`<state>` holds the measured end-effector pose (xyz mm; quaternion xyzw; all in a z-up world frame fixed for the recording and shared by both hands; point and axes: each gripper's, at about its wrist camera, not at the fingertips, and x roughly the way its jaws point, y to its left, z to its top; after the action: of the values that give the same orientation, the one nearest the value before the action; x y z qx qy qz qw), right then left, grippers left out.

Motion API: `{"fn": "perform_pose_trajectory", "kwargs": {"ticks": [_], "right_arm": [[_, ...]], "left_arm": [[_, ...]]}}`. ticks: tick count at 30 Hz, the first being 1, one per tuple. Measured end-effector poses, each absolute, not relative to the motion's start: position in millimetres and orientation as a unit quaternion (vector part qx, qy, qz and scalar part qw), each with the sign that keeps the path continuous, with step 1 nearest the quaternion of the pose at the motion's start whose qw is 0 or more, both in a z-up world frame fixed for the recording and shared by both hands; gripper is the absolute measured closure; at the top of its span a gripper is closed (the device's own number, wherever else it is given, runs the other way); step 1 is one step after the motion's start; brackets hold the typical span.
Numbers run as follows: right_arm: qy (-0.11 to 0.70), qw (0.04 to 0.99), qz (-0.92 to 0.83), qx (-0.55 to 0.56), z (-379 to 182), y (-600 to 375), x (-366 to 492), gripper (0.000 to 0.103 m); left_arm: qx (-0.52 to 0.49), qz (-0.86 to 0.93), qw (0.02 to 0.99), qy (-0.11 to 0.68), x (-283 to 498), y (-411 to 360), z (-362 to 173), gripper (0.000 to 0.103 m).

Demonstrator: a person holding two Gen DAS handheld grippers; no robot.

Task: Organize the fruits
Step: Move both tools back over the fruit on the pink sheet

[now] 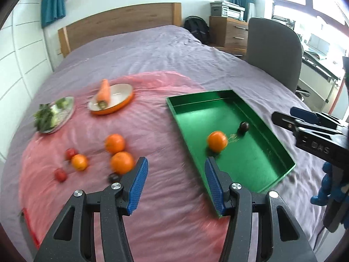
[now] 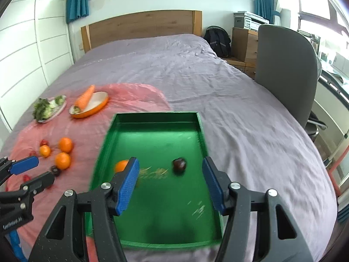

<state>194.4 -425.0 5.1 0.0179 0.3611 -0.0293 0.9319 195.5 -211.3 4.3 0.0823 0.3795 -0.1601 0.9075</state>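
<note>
A green tray (image 1: 281, 152) (image 2: 152, 118) lies on the bed and holds one orange (image 1: 217, 140) (image 2: 121, 166) and a dark round fruit (image 1: 243, 127) (image 2: 179, 164). On the pink sheet (image 1: 152, 131) left of the tray lie three oranges (image 1: 121, 162) (image 2: 62, 160), small red fruits (image 1: 60, 174) and a dark fruit (image 1: 113, 177). My left gripper (image 1: 176, 183) is open and empty above the sheet, by the tray's near left wall. My right gripper (image 2: 171, 183) is open and empty above the tray; it also shows at the right edge of the left wrist view (image 1: 305, 122).
An orange dish (image 1: 111, 103) (image 2: 89, 107) holds a carrot (image 1: 103, 93). A glass plate (image 1: 54, 115) (image 2: 49, 109) holds leafy greens. The bed has a purple cover and a wooden headboard (image 2: 141, 28). A grey chair (image 2: 285, 69) stands at the right.
</note>
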Motion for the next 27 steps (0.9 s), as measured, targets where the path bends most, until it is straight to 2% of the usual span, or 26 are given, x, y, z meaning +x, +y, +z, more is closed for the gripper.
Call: {"fn": "perform_pose_trajectory", "kwargs": {"ticks": [5, 8, 19, 27], "right_arm": [[0.354, 0.935, 0.016, 0.033, 17.8, -386.2, 166.1, 0.000], [0.349, 0.936, 0.036, 0.034, 24.0, -357.6, 153.0, 0.000], [0.376, 0.921, 0.099, 0.030, 6.2, -260.5, 136.0, 0.000], [0.399, 0.908, 0.115, 0.055, -29.5, -231.5, 172.3, 0.000]], "left_arm": [[0.074, -0.130, 0.913, 0.379, 170.6, -165.0, 11.0, 0.053], [0.070, -0.110, 0.918, 0.375, 156.2, -133.0, 15.2, 0.044], [0.060, -0.034, 0.927, 0.368, 133.8, -46.3, -8.0, 0.043], [0.026, -0.026, 0.925, 0.379, 160.8, -21.3, -49.1, 0.043]]}}
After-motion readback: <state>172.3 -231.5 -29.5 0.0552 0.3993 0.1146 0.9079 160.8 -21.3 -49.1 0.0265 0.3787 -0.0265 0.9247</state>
